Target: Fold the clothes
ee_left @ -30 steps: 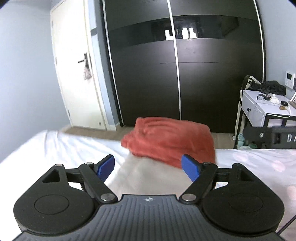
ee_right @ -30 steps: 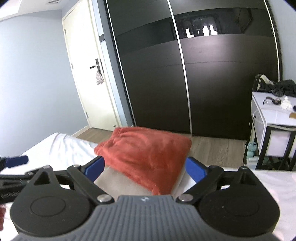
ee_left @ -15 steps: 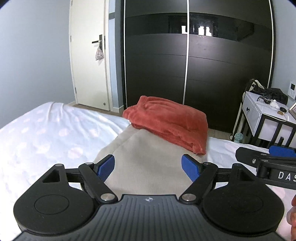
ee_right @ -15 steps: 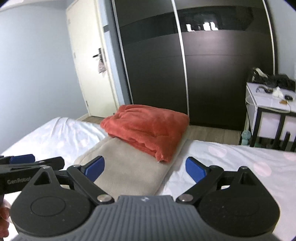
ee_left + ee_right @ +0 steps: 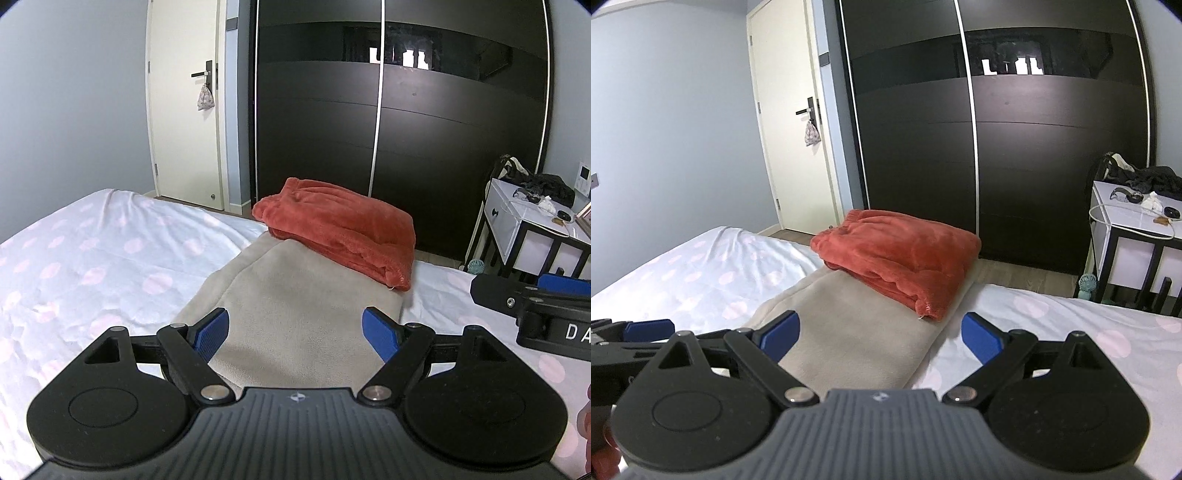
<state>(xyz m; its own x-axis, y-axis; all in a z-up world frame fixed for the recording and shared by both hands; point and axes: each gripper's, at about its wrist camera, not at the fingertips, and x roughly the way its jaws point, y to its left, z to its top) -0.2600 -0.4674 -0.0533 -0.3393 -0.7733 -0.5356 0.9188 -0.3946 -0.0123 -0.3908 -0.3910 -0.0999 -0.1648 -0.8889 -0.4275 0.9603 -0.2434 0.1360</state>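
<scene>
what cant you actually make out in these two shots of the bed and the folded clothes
- Near end of the beige garment: hidden in both views behind each hand-held gripper body.
- What the beige garment and the red folded garment are: folded, no telling features.
- Small items on the white side table: too small in both views.
- Right hand-held gripper in the left view: cut off by the edge.

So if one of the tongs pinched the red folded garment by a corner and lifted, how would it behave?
The red garment looks plush and soft, so it would probably flop and sag rather than hold its shape. It sits in loose layers on the beige cloth, so a one-corner lift would likely unfold it. Its fuzzy surface suggests it should not slip easily.
</scene>
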